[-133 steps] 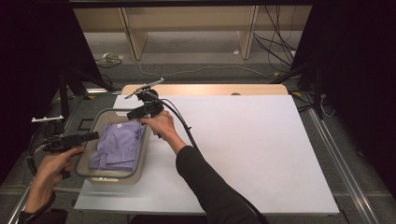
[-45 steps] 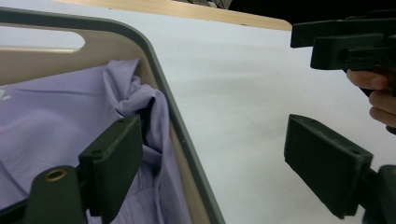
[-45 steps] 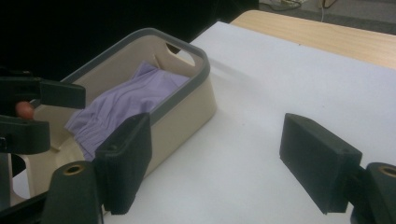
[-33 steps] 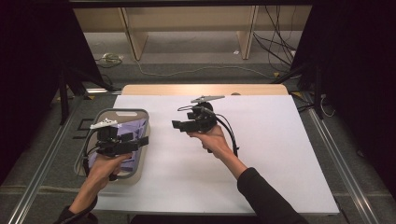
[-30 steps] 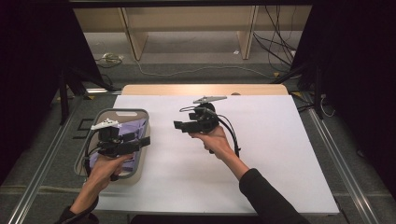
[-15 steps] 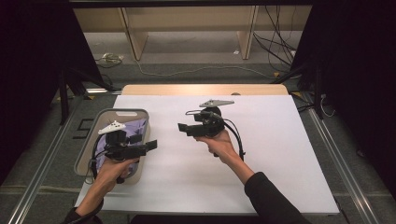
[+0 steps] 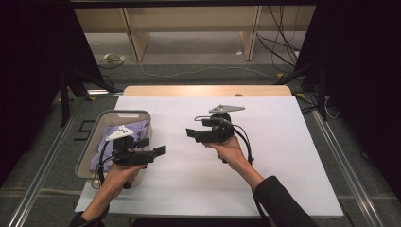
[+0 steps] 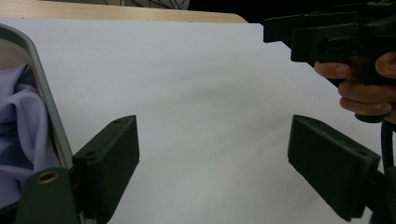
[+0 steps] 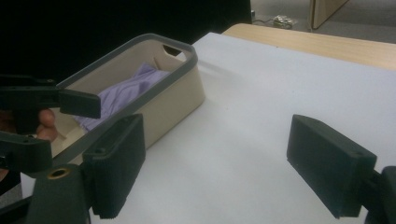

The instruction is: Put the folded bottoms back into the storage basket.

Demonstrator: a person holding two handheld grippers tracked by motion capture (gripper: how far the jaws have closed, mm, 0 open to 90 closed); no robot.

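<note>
A lilac cloth [image 7: 134, 129] lies bunched inside a beige bin [image 7: 118, 114] at the table's left. My left gripper [image 7: 160, 150] hovers just right of the bin's near end and points right, open with nothing between its jaws. In the left gripper view its jaws [image 8: 212, 172] span bare white table, with the bin rim [image 8: 44, 91] and the cloth [image 8: 18, 126] at the left. My right gripper [image 7: 191, 134] is held over the middle of the table and points left toward the bin. It is open, its jaws [image 9: 224, 172] have just been opening a little, and nothing is between them.
A white sheet [image 7: 265, 156] covers the table, with a wooden strip [image 7: 203, 91] along its far edge. In the right gripper view the bin [image 9: 168, 105] stands ahead at the left, with the left gripper [image 9: 56, 100] beside it. Metal rails run along both sides of the table.
Both hands have drifted right and toward the near edge. The left gripper has come off the bin onto the white sheet. The right hand, earlier over the bin, has pulled back to mid-table.
</note>
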